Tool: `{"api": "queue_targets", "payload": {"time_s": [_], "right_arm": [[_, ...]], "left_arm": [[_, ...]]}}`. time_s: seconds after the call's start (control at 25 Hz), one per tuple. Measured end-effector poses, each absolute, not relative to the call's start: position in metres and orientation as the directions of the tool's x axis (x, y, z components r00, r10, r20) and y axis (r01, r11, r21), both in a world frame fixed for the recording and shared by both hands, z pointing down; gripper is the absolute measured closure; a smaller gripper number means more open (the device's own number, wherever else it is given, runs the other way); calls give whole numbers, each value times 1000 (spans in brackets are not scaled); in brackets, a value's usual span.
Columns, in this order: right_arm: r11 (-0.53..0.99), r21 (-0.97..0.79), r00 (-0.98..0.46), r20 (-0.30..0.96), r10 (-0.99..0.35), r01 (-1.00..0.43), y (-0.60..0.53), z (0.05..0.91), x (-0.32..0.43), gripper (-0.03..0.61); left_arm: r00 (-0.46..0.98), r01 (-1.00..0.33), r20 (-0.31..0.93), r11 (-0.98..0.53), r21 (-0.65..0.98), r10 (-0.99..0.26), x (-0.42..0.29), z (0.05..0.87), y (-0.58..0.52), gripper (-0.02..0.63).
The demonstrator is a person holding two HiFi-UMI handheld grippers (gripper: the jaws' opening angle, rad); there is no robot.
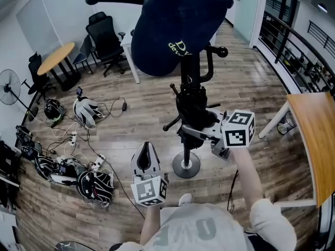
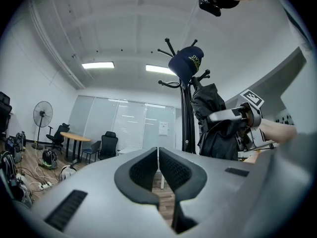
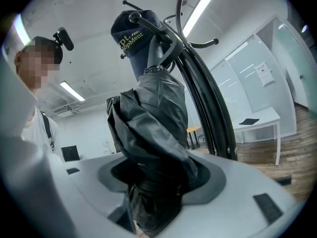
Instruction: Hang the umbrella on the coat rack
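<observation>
A black coat rack (image 1: 190, 77) stands on a round base (image 1: 186, 167), with a navy cap (image 1: 178, 25) on its top. My right gripper (image 1: 198, 132) is shut on a folded black umbrella (image 1: 192, 104) and holds it upright against the pole. In the right gripper view the umbrella (image 3: 153, 123) fills the jaws of that gripper (image 3: 153, 182), and its curved handle (image 3: 153, 26) reaches up beside the cap (image 3: 130, 36); I cannot tell whether it rests on a hook. My left gripper (image 1: 146, 155) is shut and empty, low and left of the base; in its own view (image 2: 158, 168) it points at the rack (image 2: 186, 118).
Cables, helmets and bags (image 1: 78, 166) lie on the wooden floor at the left. Black office chairs (image 1: 104, 41) and a round table (image 1: 55, 56) stand at the back left, with a white table (image 1: 131, 56) behind the rack. A wooden tabletop (image 1: 314, 140) is at the right.
</observation>
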State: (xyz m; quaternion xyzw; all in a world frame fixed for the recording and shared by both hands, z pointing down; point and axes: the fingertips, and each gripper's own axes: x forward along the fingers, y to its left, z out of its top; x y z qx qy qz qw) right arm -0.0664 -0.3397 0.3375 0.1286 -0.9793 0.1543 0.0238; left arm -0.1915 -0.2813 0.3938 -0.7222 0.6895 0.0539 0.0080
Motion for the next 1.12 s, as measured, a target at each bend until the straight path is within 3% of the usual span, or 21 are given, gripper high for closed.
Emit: {"api": "queue_targets", "payload": {"time_s": [0.56,0.84,1.12], "right_arm": [[839,-207,-863,163,-479,-504,-353,344,-45,301],[821,-198,-845,148,-514,-535,-350,342,-40,294],[726,-227,-754,62,-654,-649,-356,342,-9,281]], "left_arm": [[64,-996,-113,-71,56,-992,-190,388,-270,583],[89,-994,-131,-97,59,-987,-185,383,-269,583],[124,-990,-135,-131,48,-983,-174,382,-266,583]]}}
